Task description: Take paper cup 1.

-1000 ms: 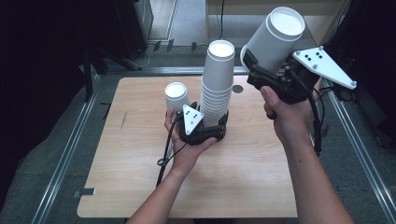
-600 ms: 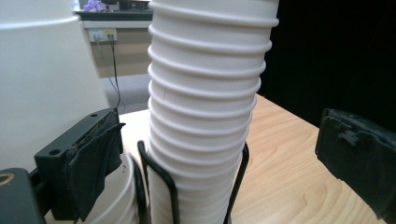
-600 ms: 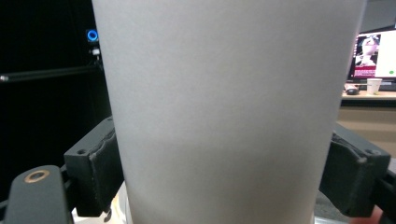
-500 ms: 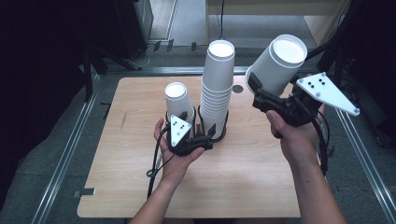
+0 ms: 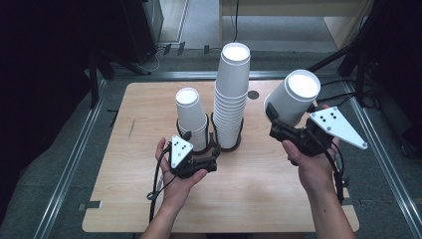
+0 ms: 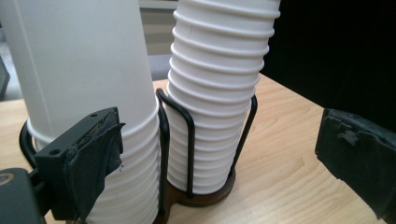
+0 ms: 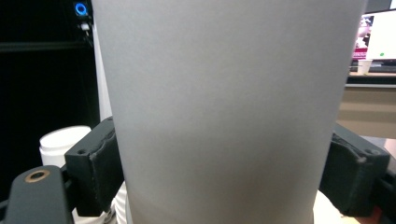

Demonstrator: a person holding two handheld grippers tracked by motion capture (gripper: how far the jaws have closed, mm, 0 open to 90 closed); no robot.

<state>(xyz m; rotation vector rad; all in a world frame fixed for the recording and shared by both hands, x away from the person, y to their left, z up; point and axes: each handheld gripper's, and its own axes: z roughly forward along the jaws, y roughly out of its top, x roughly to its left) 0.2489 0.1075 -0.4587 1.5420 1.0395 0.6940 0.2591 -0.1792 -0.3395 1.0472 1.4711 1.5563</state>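
Right gripper [image 5: 279,123] fingers are clamped on a light, crushable paper cup [image 5: 292,96] near its rim; left gripper [image 5: 211,160] fingers stand apart.

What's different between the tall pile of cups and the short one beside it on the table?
The tall stack holds many more nested cups than the short stack and rises well above it. The tall stack shows close rim ridges almost to its top, while the short stack ends in one long smooth cup above a few ridges. Both are white, upside down, and stand in black wire holders on the table.
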